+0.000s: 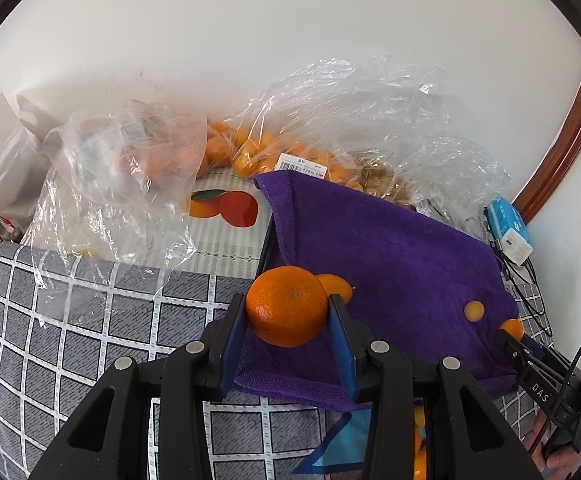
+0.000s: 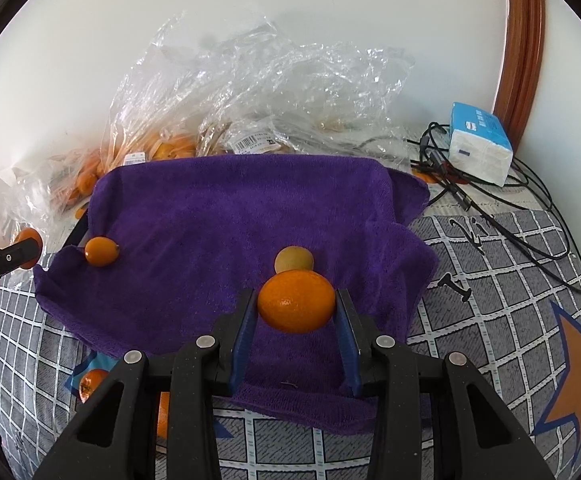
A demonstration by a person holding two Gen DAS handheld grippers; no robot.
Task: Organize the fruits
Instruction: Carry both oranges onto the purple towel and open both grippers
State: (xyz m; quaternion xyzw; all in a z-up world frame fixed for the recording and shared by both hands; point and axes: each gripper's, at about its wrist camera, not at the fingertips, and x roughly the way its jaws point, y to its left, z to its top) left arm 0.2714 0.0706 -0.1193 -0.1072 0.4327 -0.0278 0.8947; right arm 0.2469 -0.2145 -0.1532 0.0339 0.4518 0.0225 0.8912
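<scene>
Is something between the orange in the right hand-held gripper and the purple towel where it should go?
Nothing visible blocks it. The right hand-held gripper holds an orange directly over bare purple towel. A small yellowish fruit lies just beyond it, so set it down short of that.

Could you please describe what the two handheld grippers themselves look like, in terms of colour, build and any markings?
Both the left gripper and the right gripper are matte black plastic frames with triangular cut-outs and round silver bolt heads. Their flat fingers carry blue pads. Seen from the left, the right gripper's side shows white "DAS" lettering and thin black cables.
</scene>
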